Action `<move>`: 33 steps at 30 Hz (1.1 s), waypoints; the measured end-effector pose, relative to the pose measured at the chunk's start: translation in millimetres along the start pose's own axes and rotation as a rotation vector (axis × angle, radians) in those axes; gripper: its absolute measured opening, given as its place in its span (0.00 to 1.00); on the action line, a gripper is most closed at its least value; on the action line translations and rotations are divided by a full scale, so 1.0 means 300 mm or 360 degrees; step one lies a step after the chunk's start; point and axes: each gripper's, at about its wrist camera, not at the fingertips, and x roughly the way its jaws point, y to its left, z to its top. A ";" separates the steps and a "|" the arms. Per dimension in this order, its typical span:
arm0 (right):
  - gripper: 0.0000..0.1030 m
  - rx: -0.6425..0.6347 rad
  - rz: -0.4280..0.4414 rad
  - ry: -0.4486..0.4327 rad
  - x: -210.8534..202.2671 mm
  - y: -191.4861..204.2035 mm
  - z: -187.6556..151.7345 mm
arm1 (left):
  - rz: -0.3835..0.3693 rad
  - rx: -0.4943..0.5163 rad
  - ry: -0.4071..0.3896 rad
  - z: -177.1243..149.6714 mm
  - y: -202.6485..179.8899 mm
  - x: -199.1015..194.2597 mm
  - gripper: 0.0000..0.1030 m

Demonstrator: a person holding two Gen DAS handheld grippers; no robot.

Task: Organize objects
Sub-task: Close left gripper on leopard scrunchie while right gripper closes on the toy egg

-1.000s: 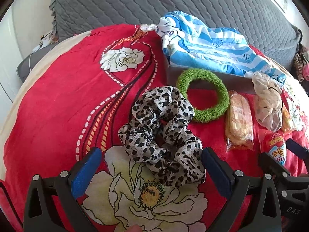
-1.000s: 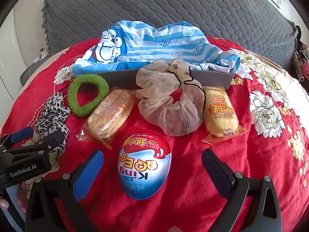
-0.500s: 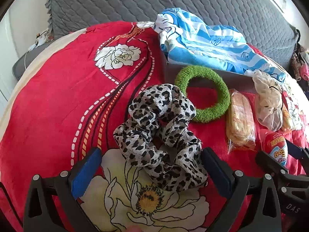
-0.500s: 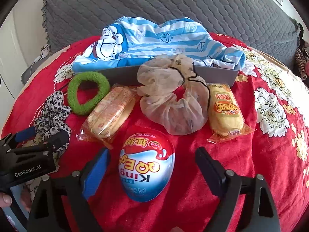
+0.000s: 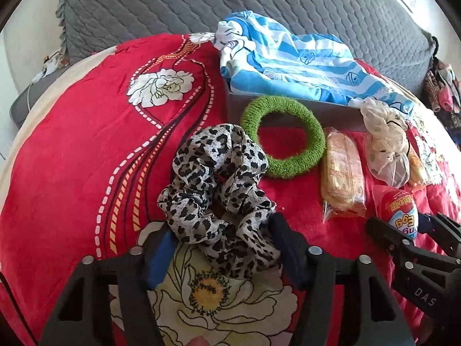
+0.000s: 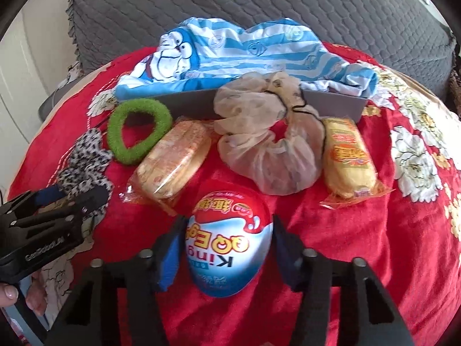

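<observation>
My left gripper is shut on the near edge of a leopard-print scrunchie lying on the red flowered bedspread. My right gripper is shut on a red, white and blue toy egg standing on the spread; the egg also shows in the left wrist view. Behind lie a green ring scrunchie, a wrapped snack cake, a beige sheer scrunchie and a yellow wrapped snack.
A grey box stands behind the row of items, with a blue and white striped cartoon cloth in it. A grey quilted headboard rises at the back. The left gripper body shows at the left of the right wrist view.
Both grippers have closed from wide open. The left one now pinches the leopard scrunchie's near edge and the right one clamps the egg's sides. Both moved slightly forward.
</observation>
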 end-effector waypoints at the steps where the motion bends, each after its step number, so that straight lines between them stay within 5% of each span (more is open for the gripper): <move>1: 0.52 -0.0007 -0.0002 -0.0001 -0.001 0.002 -0.001 | -0.0007 0.0001 0.0002 0.000 0.000 0.000 0.56; 9: 0.52 0.0005 0.0013 0.0005 -0.003 -0.002 0.000 | -0.0041 0.0020 -0.0002 -0.005 -0.010 -0.008 0.29; 15: 0.51 0.0014 0.0026 0.0009 -0.007 -0.003 -0.001 | -0.0067 0.0005 -0.0005 -0.009 -0.010 -0.017 0.21; 33: 0.51 0.0005 0.0085 -0.0002 -0.080 -0.014 0.000 | -0.0061 0.0002 -0.0029 -0.007 -0.060 -0.121 0.17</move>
